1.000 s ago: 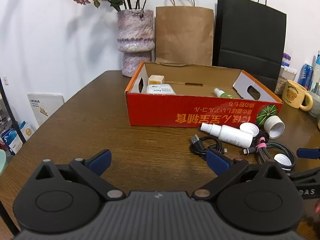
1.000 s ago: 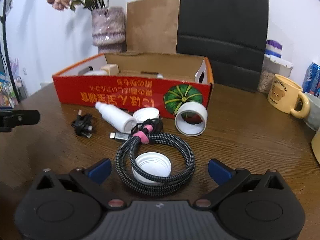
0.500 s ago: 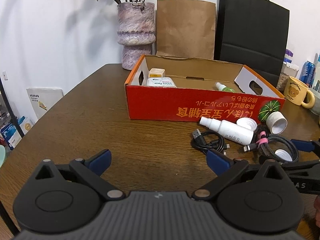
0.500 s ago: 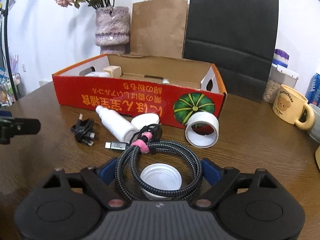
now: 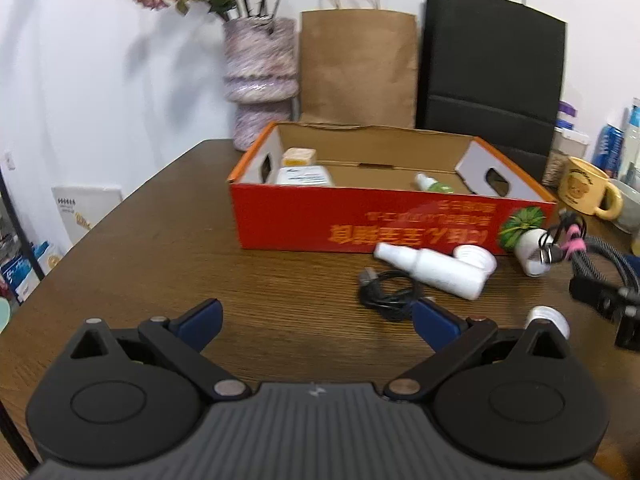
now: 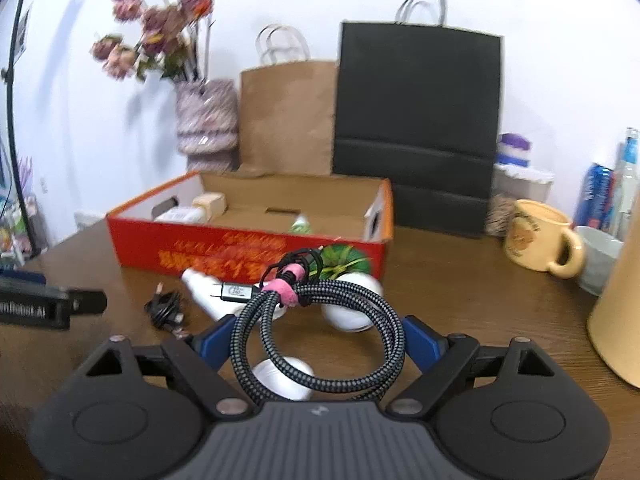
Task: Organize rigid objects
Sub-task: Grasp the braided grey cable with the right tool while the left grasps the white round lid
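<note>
Coiled grey braided cable with pink tie (image 6: 320,320) was clamped in right gripper (image 6: 316,338), raised off the table near the red cardboard box (image 6: 248,246); jaws had just closed. Left gripper (image 5: 316,320) was left open, empty. Next judged: carry over the box, release.

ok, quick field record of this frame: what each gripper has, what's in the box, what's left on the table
right gripper: shut on braided cable, lifted off table
left gripper: open, holding nothing
box: small carton, white pack, green spray bottle
on table: white bottle, black cable, white cap
</note>
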Available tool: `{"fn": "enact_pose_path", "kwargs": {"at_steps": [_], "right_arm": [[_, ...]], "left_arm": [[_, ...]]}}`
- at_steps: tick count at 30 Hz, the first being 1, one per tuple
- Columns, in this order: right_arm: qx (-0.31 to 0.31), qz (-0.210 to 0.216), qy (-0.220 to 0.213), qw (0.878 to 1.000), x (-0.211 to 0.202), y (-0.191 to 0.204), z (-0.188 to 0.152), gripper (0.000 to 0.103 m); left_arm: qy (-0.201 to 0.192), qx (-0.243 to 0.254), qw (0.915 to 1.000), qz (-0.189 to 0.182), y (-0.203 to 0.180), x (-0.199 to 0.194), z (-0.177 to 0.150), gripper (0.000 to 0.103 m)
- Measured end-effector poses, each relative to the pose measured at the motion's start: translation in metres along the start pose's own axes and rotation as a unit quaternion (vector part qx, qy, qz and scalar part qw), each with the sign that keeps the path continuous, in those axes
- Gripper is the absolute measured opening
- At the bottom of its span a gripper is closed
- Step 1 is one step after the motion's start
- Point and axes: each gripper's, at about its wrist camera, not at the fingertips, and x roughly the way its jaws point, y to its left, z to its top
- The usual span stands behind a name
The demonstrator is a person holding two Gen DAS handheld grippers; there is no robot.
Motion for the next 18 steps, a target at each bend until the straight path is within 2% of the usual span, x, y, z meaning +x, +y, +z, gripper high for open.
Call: {"fn": "enact_pose_path", "kwargs": {"at_steps": [10,18], "right_arm": [[0.012,-0.004,-0.018,1.000,-0.024,-0.044,-0.004,0.087],[0.024,-0.010,-0.013,1.000,-0.028,-0.081,-0.009,0.087]], "left_arm": [[0.012,0.038,0.9984,-0.039,-0.076,0.002,-0.006,0.103],[0.023,0.065,0.9971,-0.030,-0.136,0.021,-0.018,0.103]]}}
